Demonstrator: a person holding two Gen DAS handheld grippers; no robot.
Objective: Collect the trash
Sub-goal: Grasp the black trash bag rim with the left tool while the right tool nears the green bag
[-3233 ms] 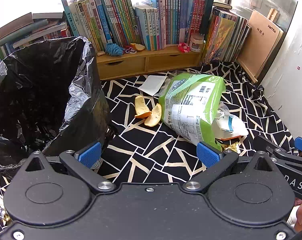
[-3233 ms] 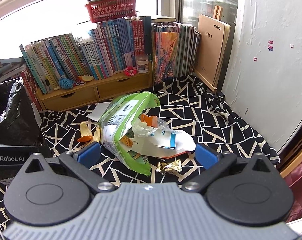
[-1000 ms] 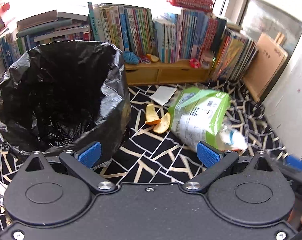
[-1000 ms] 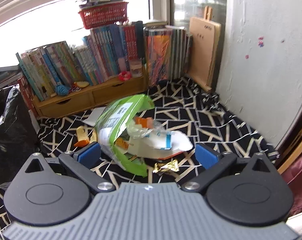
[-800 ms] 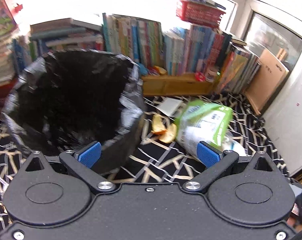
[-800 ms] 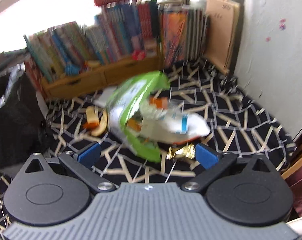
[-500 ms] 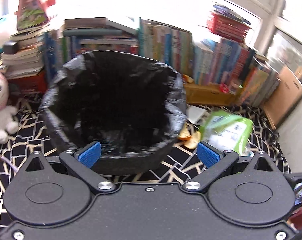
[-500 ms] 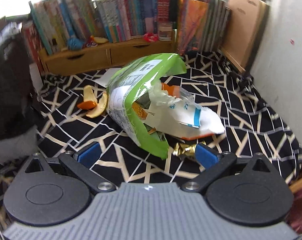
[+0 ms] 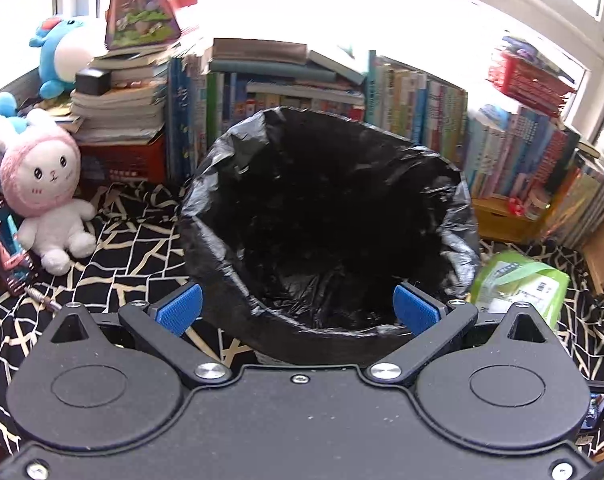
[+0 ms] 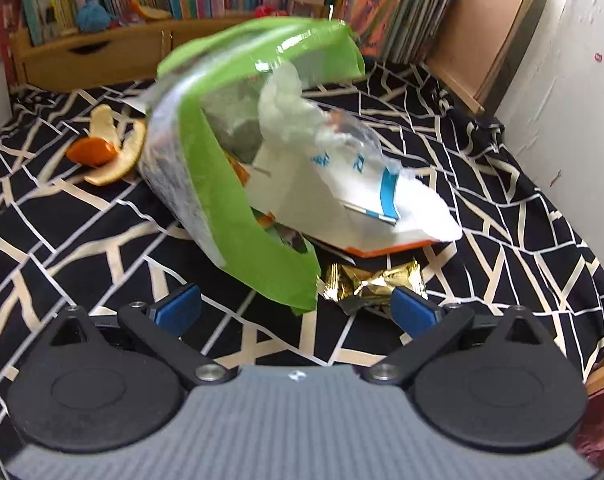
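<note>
A bin lined with a black bag [image 9: 326,216] fills the middle of the left wrist view, its mouth facing me. My left gripper [image 9: 297,310] is open, its blue pads level with the bin's near rim and holding nothing. In the right wrist view a green snack bag [image 10: 225,160] lies on the patterned cloth with a white and blue wrapper [image 10: 354,184] spilling from it. A gold foil wrapper [image 10: 366,280] lies just beyond my open right gripper [image 10: 297,310]. Orange peel [image 10: 105,152] rests left of the green bag [image 9: 518,284], which also shows at the bin's right.
A black cloth with cream lines [image 10: 482,184] covers the surface. Rows of books [image 9: 422,120] and a wooden drawer shelf [image 10: 101,52] line the back. A pink plush rabbit [image 9: 45,184] sits at the left, a white wall [image 10: 574,120] stands at the right.
My left gripper swung left and now faces the bin squarely. My right gripper dropped lower and closer to the green bag and the gold wrapper. Both stayed open and empty.
</note>
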